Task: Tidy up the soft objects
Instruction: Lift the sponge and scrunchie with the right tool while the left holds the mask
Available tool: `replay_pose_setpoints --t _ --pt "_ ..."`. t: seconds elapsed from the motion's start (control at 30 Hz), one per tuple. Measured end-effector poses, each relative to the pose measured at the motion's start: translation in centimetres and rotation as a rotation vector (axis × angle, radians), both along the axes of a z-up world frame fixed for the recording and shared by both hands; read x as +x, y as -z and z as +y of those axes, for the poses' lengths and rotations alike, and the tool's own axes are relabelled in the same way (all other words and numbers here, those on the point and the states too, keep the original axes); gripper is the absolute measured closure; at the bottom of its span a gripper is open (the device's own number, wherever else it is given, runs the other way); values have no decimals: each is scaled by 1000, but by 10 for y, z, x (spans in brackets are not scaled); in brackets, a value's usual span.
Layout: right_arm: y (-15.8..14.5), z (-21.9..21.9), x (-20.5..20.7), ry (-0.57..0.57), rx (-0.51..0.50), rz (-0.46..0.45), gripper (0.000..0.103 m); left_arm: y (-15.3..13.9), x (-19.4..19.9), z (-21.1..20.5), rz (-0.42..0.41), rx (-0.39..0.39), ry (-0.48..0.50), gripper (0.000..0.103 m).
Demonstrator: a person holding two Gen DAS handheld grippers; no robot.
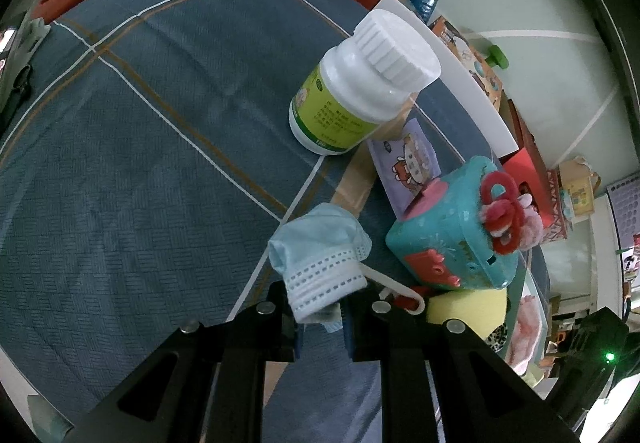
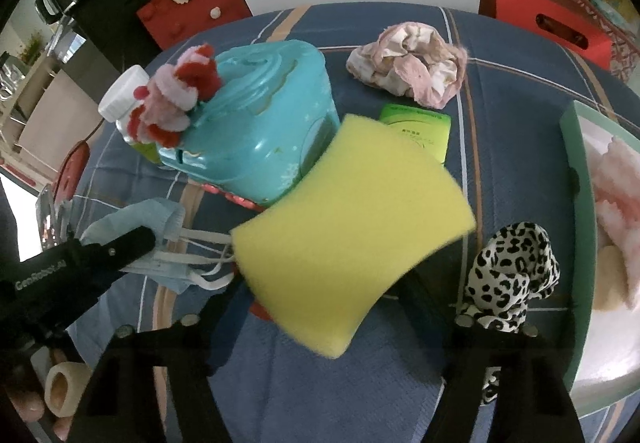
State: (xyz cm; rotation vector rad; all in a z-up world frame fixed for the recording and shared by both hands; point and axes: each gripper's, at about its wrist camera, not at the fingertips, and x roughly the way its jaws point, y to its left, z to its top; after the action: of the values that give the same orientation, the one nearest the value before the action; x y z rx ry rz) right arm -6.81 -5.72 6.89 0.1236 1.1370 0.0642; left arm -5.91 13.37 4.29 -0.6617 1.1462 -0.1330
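Right now my left tongs (image 1: 320,317) pinch a crumpled blue face mask (image 1: 320,259), thin pleated fabric bunched upward toward mid-frame, its white ear loop (image 1: 394,285) trailing right. My right tongs (image 2: 320,307) hold a yellow sponge (image 2: 352,231) at frame centre: a soft, porous block, squeezed at the waist, long axis running lower left to upper right. Behind it sits a glossy teal plastic toy (image 2: 260,131) on the blue checked cloth (image 2: 516,147).
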Motion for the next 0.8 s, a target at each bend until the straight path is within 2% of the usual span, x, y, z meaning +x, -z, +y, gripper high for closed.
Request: replay_pose_setpoints --t 0.37,0.67,0.8 --pt "-6 -10 -7 4 -8 -14 37 4 2 6 8 -4 -6 88" --pt "-21 -43 -18 63 5 -37 37 -6 -4 20 -33 16 -74 88" --pt "-25 -52 -18 84 14 -47 37 -14 -8 25 -62 49 -97 88"
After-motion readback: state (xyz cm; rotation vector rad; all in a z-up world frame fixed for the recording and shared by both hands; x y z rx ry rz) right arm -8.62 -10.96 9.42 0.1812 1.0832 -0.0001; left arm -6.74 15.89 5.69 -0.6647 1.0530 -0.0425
